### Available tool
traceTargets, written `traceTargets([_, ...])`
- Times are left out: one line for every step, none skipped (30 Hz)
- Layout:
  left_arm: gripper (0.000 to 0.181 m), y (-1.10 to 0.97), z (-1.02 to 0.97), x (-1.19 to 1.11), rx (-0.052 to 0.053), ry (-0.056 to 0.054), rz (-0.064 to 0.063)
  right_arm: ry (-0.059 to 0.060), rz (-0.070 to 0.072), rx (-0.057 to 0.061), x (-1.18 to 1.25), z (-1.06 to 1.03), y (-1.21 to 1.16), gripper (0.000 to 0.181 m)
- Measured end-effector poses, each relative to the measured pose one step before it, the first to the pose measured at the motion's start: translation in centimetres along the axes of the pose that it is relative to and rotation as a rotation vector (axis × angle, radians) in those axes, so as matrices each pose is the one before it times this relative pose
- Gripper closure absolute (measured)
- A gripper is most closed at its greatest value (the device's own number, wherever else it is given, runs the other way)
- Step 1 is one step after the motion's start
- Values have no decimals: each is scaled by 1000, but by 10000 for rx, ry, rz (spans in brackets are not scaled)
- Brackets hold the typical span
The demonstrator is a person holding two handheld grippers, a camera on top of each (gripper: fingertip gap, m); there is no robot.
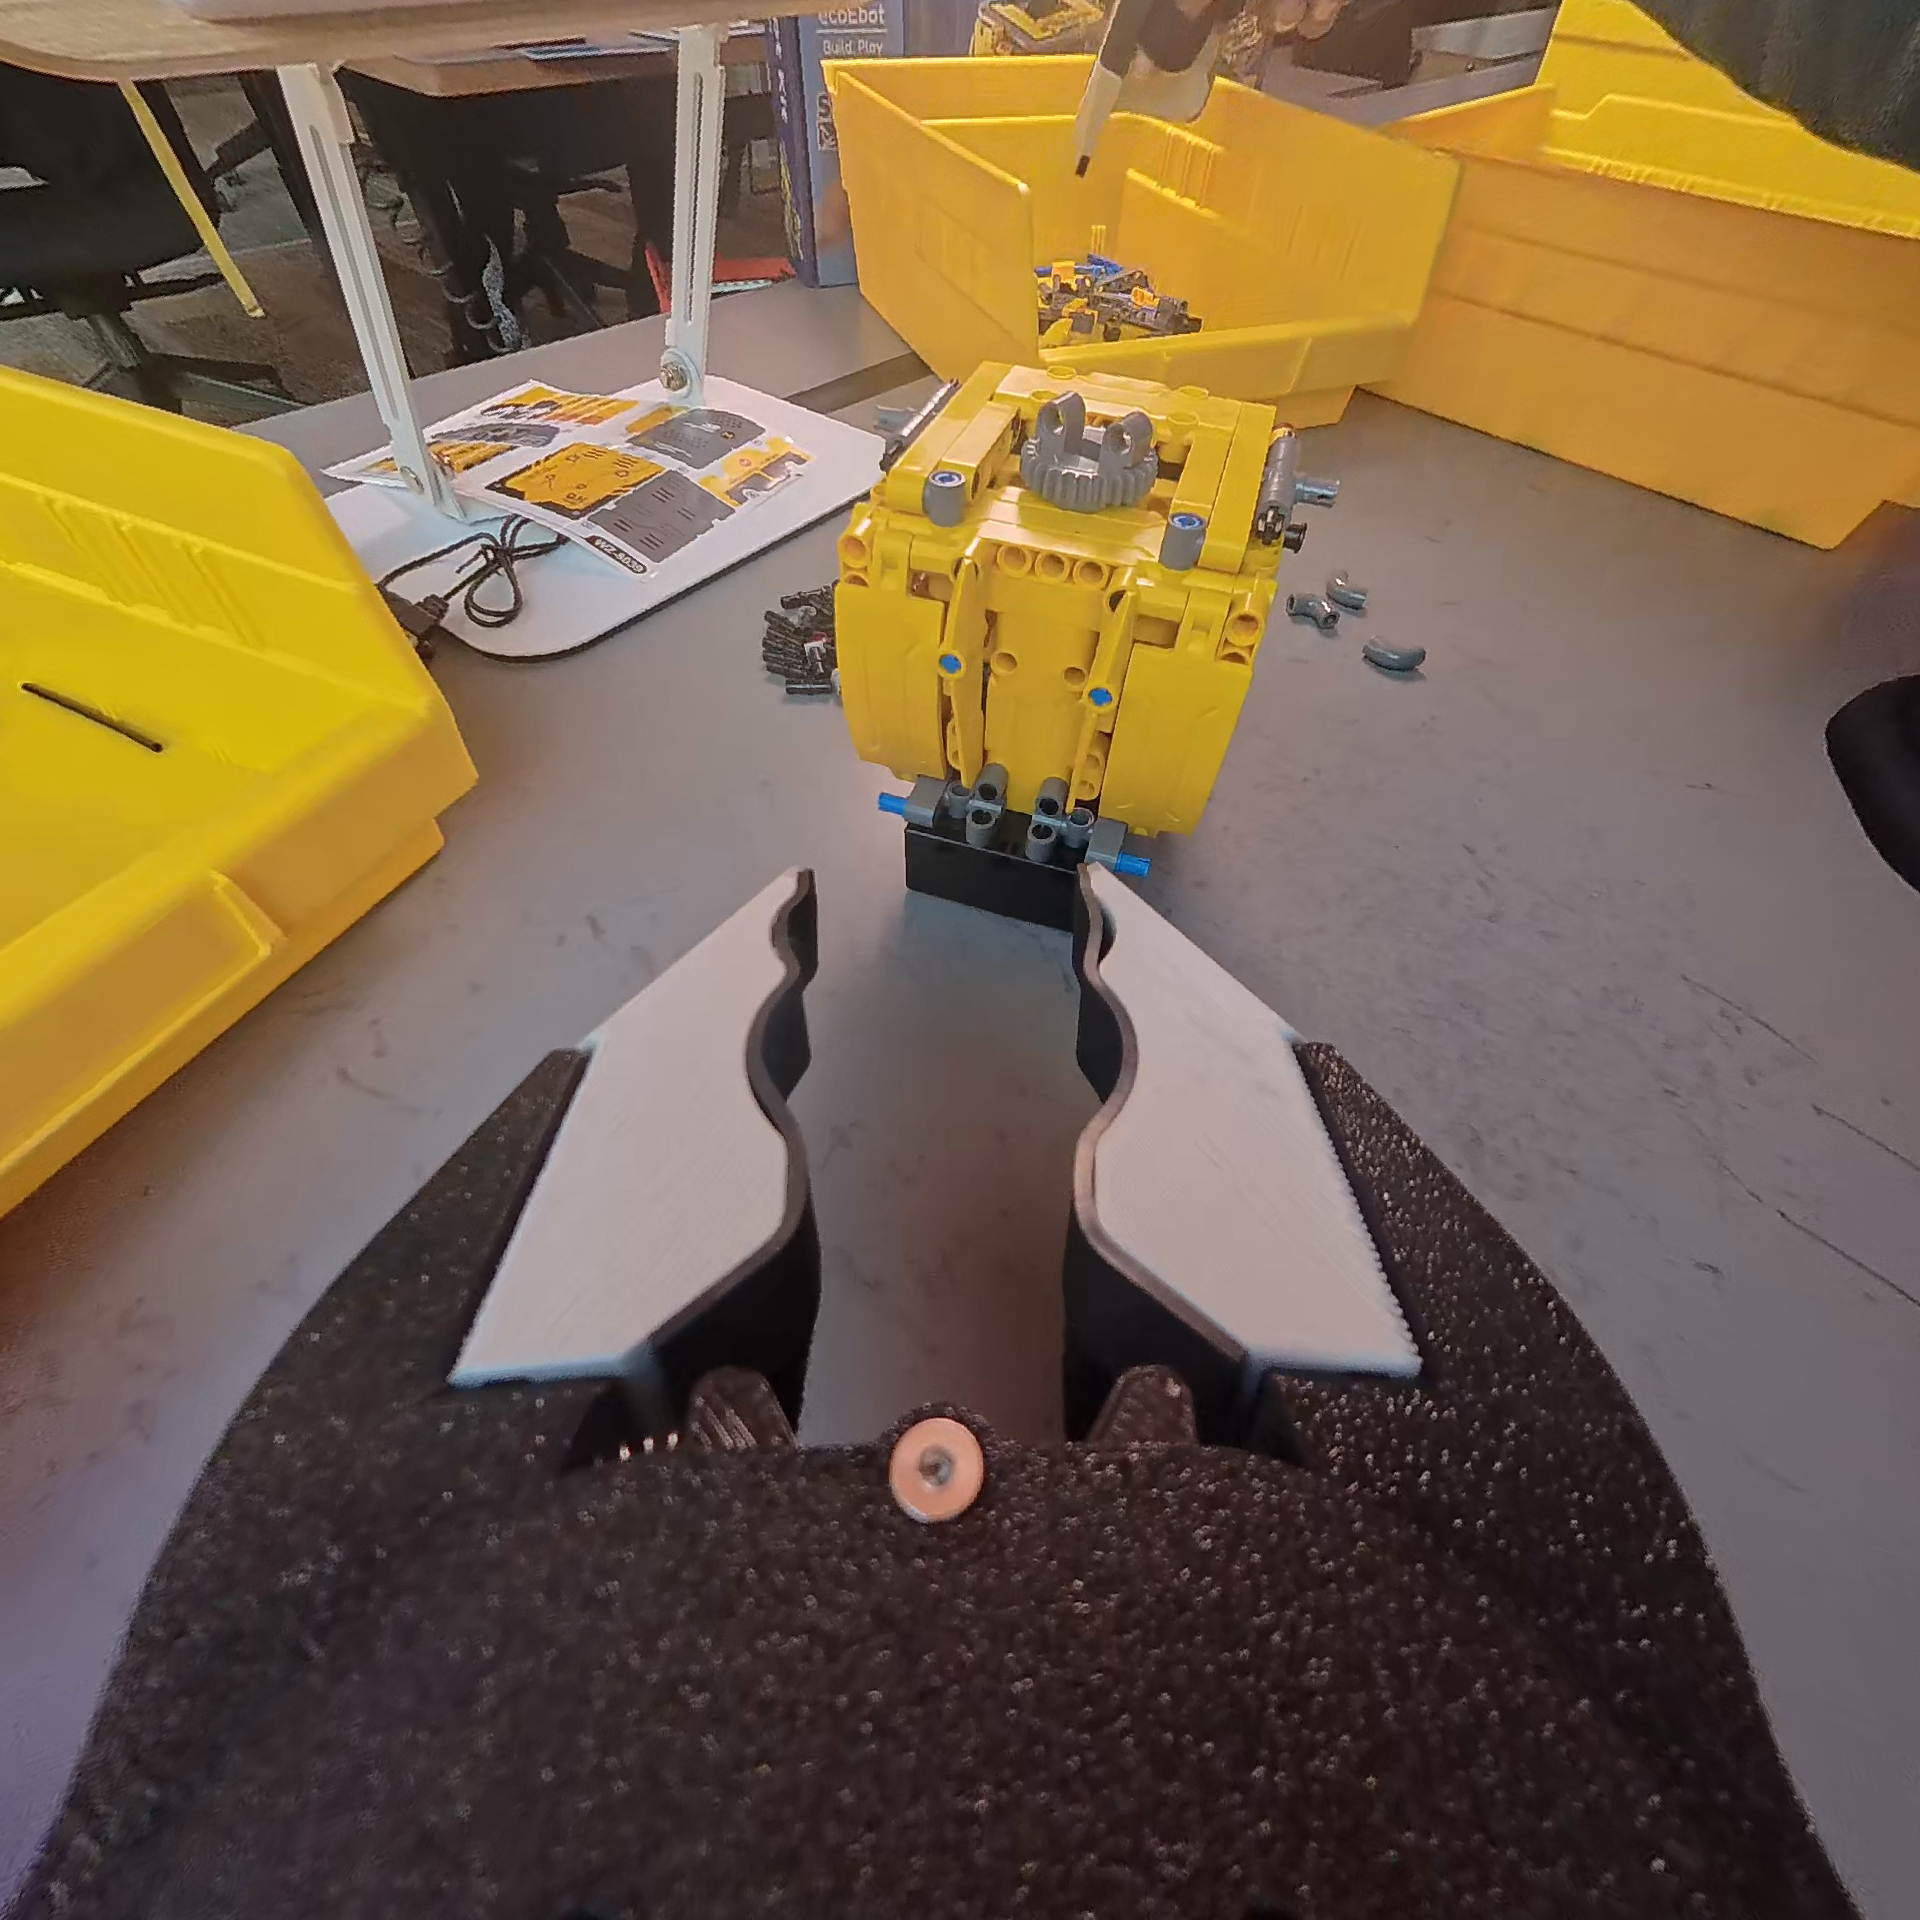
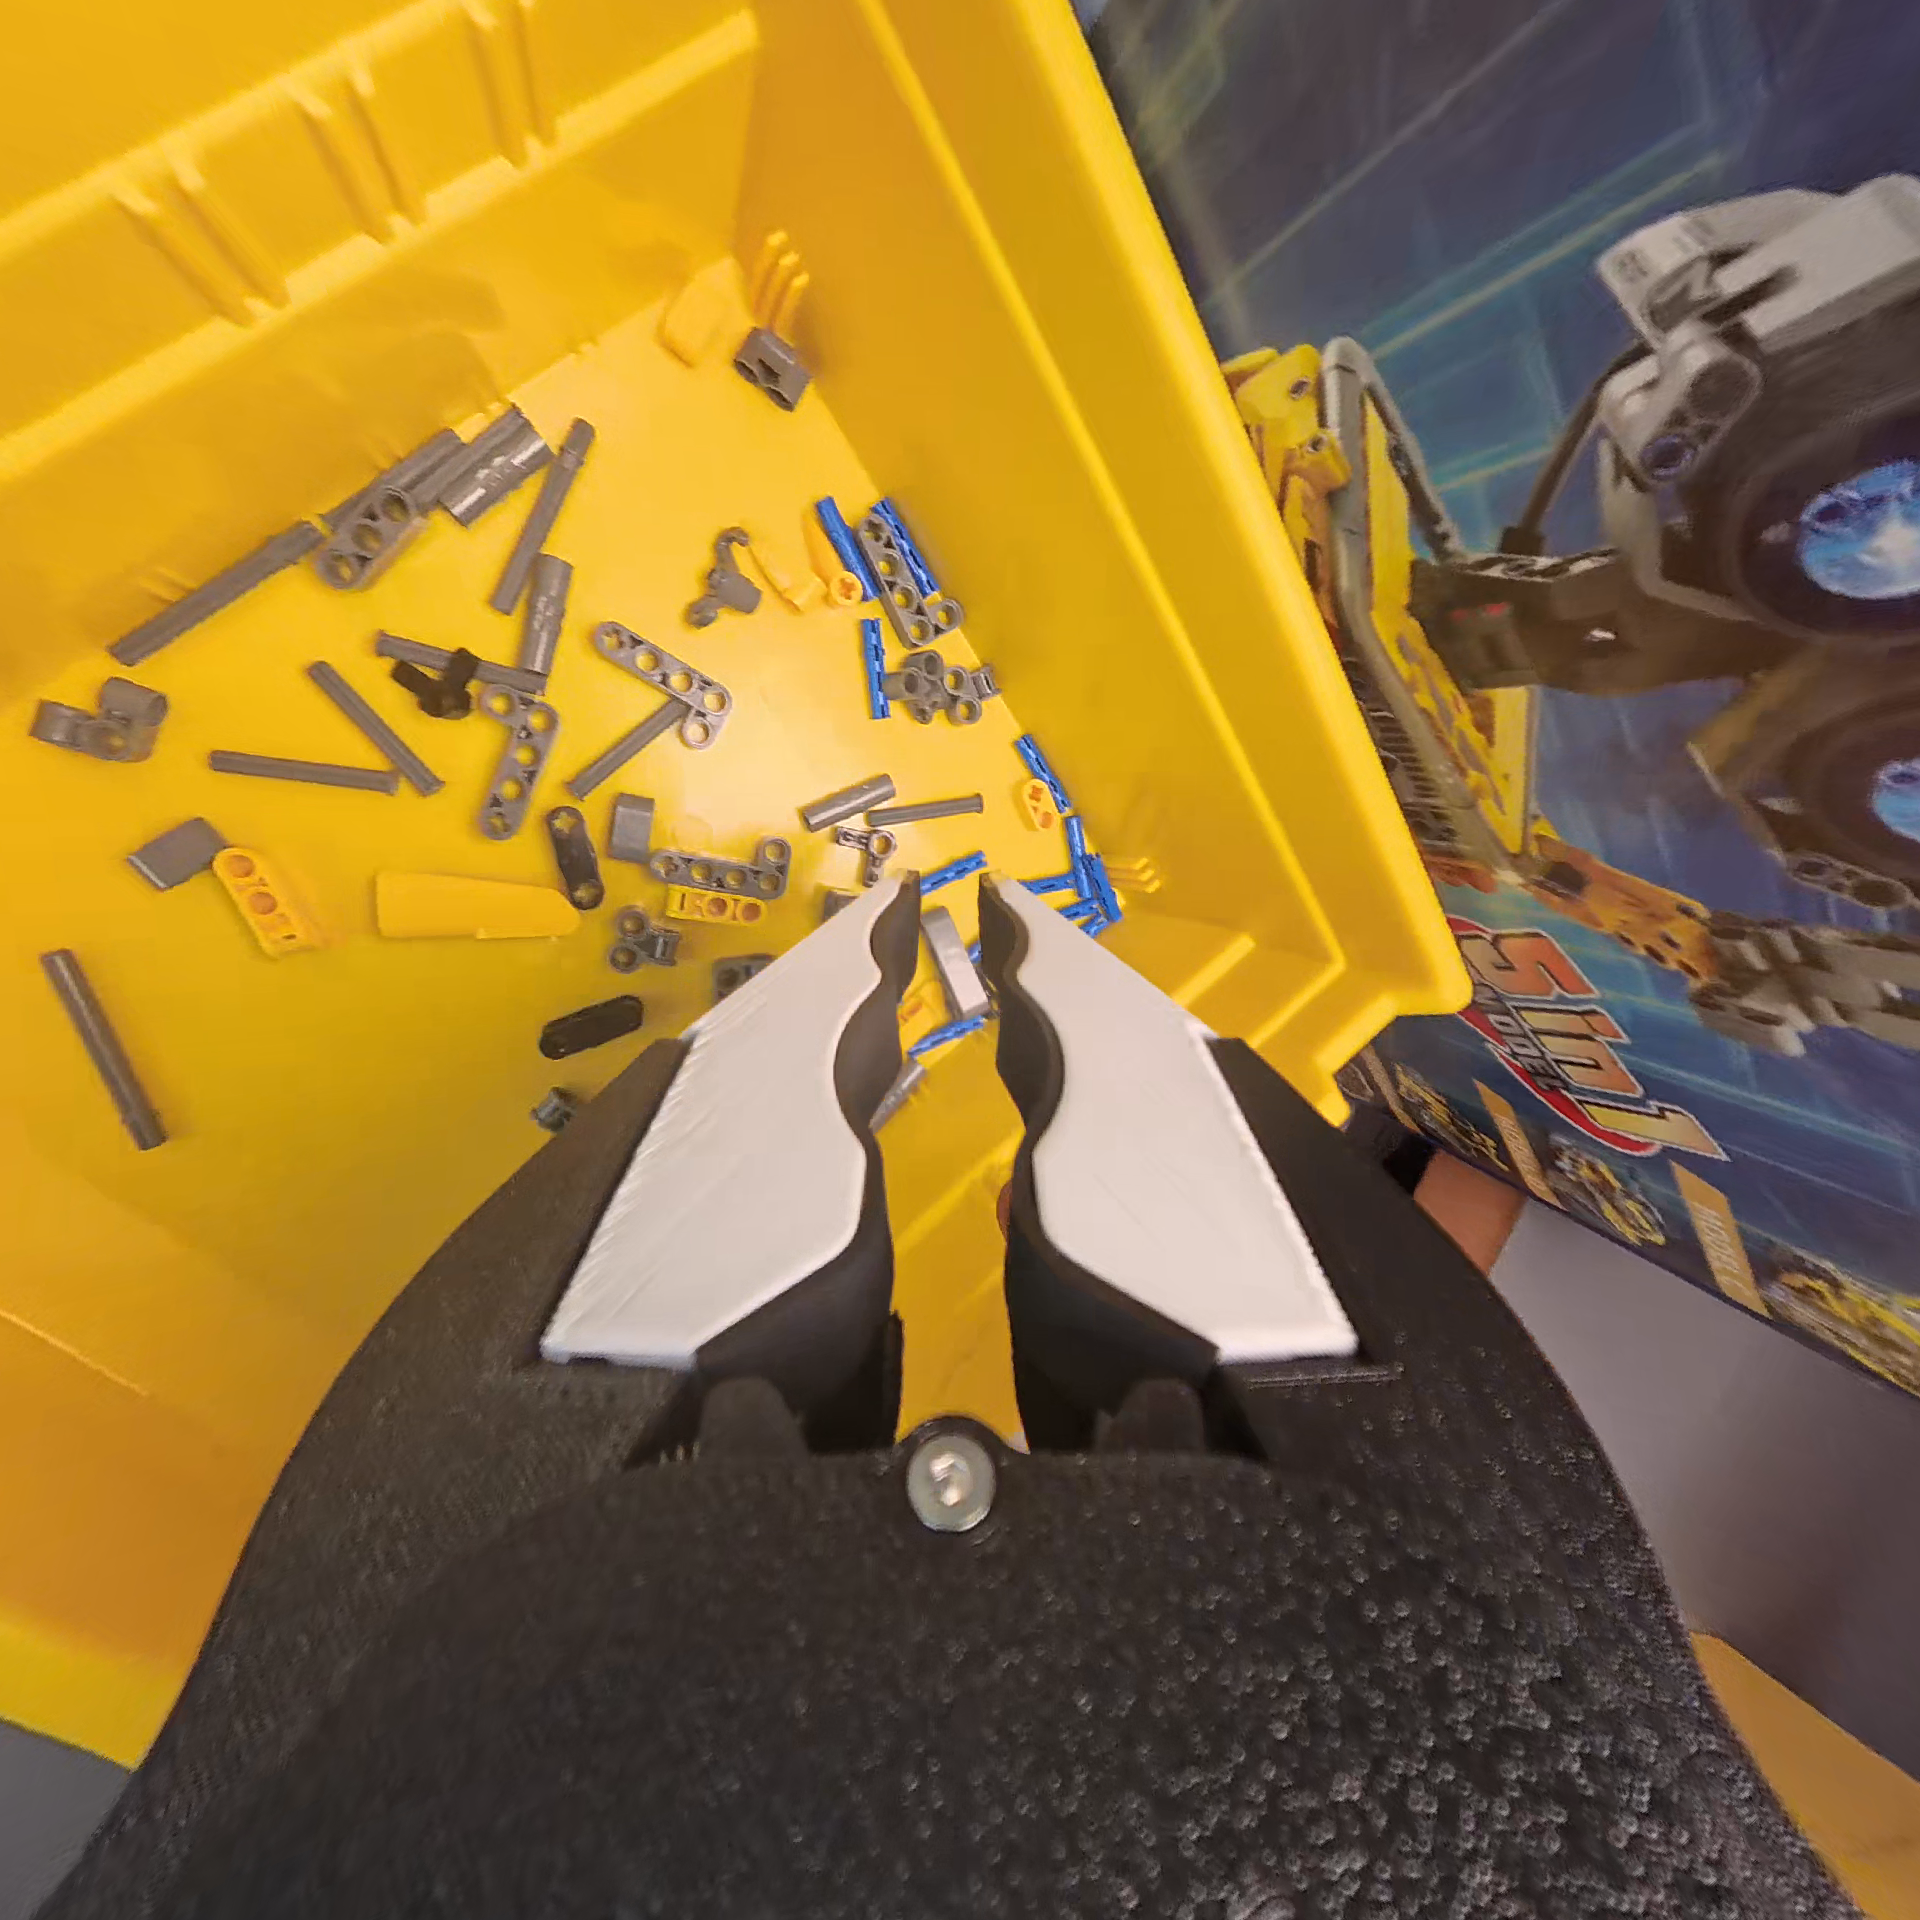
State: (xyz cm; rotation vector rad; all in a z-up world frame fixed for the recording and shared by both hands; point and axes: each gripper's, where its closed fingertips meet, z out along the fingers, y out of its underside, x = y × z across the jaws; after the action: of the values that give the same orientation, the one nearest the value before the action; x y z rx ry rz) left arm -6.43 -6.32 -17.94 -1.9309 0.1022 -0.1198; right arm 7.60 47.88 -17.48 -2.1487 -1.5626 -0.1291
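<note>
In the left wrist view my left gripper [image 1: 943, 891] is open and empty, low over the grey table. Its fingertips stand at either side of the black base [image 1: 987, 883] of a yellow brick-built model [image 1: 1049, 623], the right fingertip close to the base's corner. The model carries a grey gear piece [image 1: 1086, 457] on top. My right gripper [image 2: 948, 883] hangs over a yellow bin [image 2: 1039, 312] of loose grey, blue and yellow parts. Its jaws are nearly together on a small light-grey piece [image 2: 958, 966]. The right gripper also shows far off in the left wrist view [image 1: 1086, 135], above that bin [image 1: 935, 239].
A big yellow bin [image 1: 156, 727] stands left of my left gripper, and more yellow bins [image 1: 1662, 364] at the back right. A sticker sheet [image 1: 582, 478] lies on a white stand base. Black pins [image 1: 795, 644] and grey elbows [image 1: 1392, 655] flank the model. A printed toy box [image 2: 1610, 623] stands beside the bin. Spacing between my two grippers at the tips: around 55 centimetres.
</note>
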Motion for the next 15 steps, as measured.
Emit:
traceTargets([133,-2,-1,-7,2,4,-10,122,-3,-116,348,113,280,170])
traceTargets([133,-3,-1,-7,3,3,-11,139,-57,-138,301,149,304,171])
traceTargets([133,-2,-1,-13,2,1,-7,155,-157,-174,254,192,314,170])
traceTargets([133,2,-1,3,-1,0,-5,153,-267,-178,173,226,304,171])
traceTargets([133,4,12,-5,-8,3,-5,158,-314,-150,126,242,204,172])
traceTargets([133,21,4,-5,-11,2,-5,125,-334,-87,8,199,10,173])
traceTargets([133,13,15,-9,-8,0,-6,158,-469,-157,-27,173,42,173])
traceTargets([133,6,2,-11,-7,1,-12,219,-568,-305,16,209,234,173])
traceTargets([133,14,12,-18,-8,2,-18,83,-485,-346,-175,207,240,173])
traceTargets([133,11,14,-15,-6,3,-20,-53,-389,-294,-349,186,152,173])
traceTargets([133,1,-6,-22,0,2,-20,-134,-324,-307,-400,133,174,173])
traceTargets([133,-8,-1,-27,6,0,-19,-189,-366,-256,-483,96,115,172])
traceTargets([133,-3,-9,-7,5,1,-13,-50,-359,-172,-244,69,-11,172])
traceTargets([133,3,-3,2,-2,6,-6,109,-333,-152,58,80,-68,172])
traceTargets([133,5,14,16,-9,8,5,202,-292,-235,244,181,60,172])
